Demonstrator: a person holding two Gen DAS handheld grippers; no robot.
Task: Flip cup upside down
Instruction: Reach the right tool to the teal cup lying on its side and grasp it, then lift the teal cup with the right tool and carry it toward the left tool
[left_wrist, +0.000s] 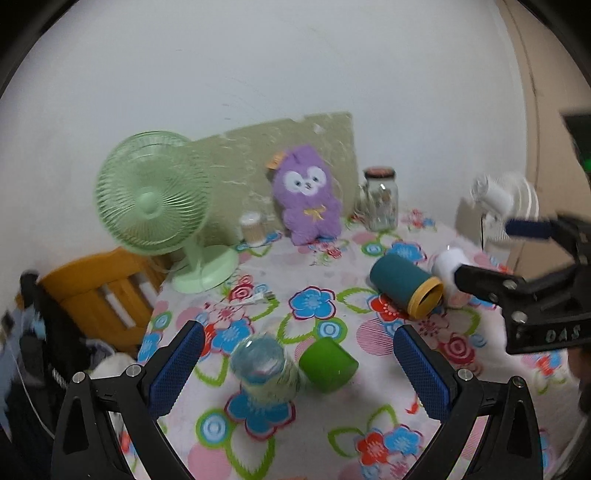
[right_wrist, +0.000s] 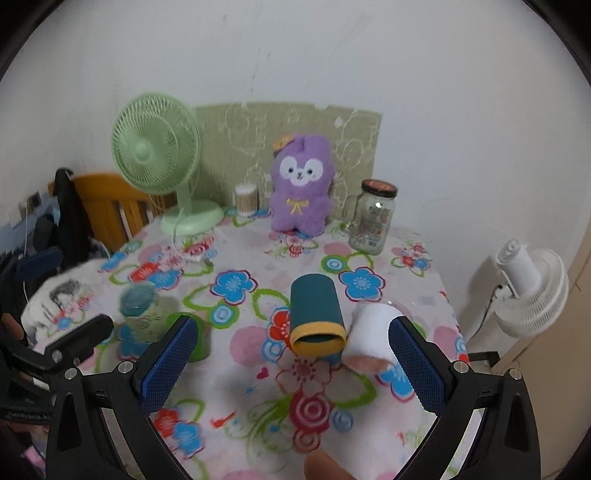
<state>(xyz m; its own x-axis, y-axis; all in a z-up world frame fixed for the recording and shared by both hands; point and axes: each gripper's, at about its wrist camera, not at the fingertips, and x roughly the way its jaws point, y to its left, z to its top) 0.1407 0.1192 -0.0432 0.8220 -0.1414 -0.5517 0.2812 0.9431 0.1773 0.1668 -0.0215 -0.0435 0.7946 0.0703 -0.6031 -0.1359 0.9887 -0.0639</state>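
A teal cup with a yellow rim (right_wrist: 316, 315) lies on its side on the floral tablecloth, mouth toward me; it also shows in the left wrist view (left_wrist: 406, 284). A white cup (right_wrist: 373, 339) lies beside it on the right, also visible in the left wrist view (left_wrist: 448, 264). A green cup (left_wrist: 328, 363) lies on its side next to a clear upside-down glass (left_wrist: 264, 369). My left gripper (left_wrist: 299, 369) is open around the glass and green cup. My right gripper (right_wrist: 293, 369) is open just in front of the teal and white cups.
At the table's back stand a green fan (right_wrist: 159, 158), a cotton-swab tub (right_wrist: 245, 199), a purple plush (right_wrist: 301, 184) and a glass jar (right_wrist: 373, 218). A white fan (right_wrist: 532, 291) stands off the right edge. A wooden chair (left_wrist: 103, 295) is at the left.
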